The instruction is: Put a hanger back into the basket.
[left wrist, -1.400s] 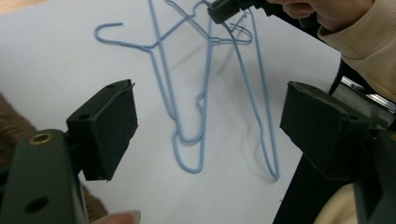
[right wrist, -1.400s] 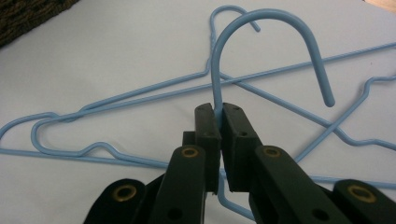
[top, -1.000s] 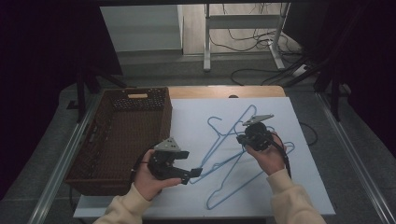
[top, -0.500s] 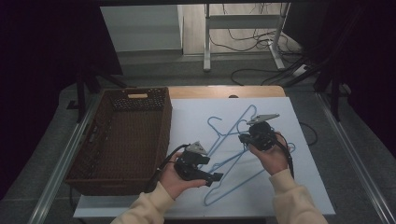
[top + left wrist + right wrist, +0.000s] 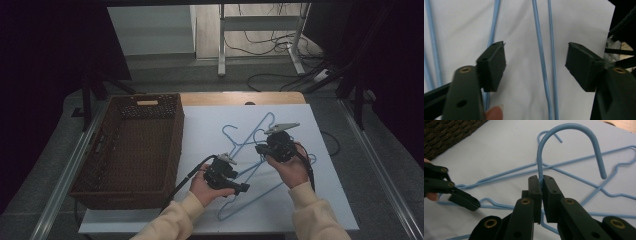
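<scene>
Blue wire hangers: several thin light-blue hangers lie overlapping on a white sheet, their hooks and shoulders crossing one another near the middle and right of the sheet.
White sheet: covers most of the table top; a strip of bare wood shows along its far edge.
Wicker basket: dark brown, rectangular, standing on the left side of the table with its right wall along the sheet's left edge; well apart from the hangers' far ends, near their left ends.
Right gripper: held in the person's right hand over the right part of the sheet. Its two black jaws are pressed together on the neck of one hanger, just below the curved hook, which rises above the jaws.
Left gripper: held in the left hand near the front of the sheet, low over the hanger wires. Its jaws stand wide apart and grip nothing; in the left gripper view two blue wires run between the jaws on the sheet below, and a fingertip shows at the bottom edge.
Sleeves: pale, cream-coloured, entering from the bottom of the high view.
Surroundings: dim floor with cables and a metal stand beyond the table.
</scene>
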The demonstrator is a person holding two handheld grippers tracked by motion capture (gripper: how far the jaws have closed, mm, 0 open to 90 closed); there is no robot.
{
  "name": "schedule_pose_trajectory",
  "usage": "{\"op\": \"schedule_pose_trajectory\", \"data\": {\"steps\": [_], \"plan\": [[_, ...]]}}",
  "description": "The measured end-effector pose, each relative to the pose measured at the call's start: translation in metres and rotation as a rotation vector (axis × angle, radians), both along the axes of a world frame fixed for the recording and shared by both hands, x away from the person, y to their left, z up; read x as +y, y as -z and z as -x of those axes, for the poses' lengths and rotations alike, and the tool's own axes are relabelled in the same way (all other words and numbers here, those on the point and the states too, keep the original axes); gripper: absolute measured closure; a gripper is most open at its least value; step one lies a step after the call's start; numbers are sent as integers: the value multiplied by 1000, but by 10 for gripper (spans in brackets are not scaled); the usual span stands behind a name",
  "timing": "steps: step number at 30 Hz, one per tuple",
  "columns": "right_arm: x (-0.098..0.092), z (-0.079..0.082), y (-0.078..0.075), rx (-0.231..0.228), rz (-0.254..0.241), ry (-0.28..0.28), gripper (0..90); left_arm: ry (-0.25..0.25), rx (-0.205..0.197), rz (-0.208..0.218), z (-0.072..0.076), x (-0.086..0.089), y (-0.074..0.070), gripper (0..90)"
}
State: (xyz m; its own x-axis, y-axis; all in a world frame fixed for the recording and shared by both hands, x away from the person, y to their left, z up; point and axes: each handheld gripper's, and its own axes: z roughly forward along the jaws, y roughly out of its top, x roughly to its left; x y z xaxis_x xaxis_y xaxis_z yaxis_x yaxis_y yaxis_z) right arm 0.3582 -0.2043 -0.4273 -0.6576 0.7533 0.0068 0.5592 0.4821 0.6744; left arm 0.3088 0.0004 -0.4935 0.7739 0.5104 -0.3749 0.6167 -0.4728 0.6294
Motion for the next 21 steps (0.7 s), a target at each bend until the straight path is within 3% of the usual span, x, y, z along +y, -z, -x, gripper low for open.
{"op": "schedule_pose_trajectory", "data": {"steps": [6, 9, 21], "plan": [[4, 2, 0, 5, 2, -6, 859, -5, 52, 53, -10, -7, 6, 495], [5, 2, 0, 7, 1, -7, 859, -9, 104, 76, -16, -8, 11, 571], [5, 5, -3, 13, -12, 1, 857, 32, 173, 92, -19, -12, 17, 852]]}}
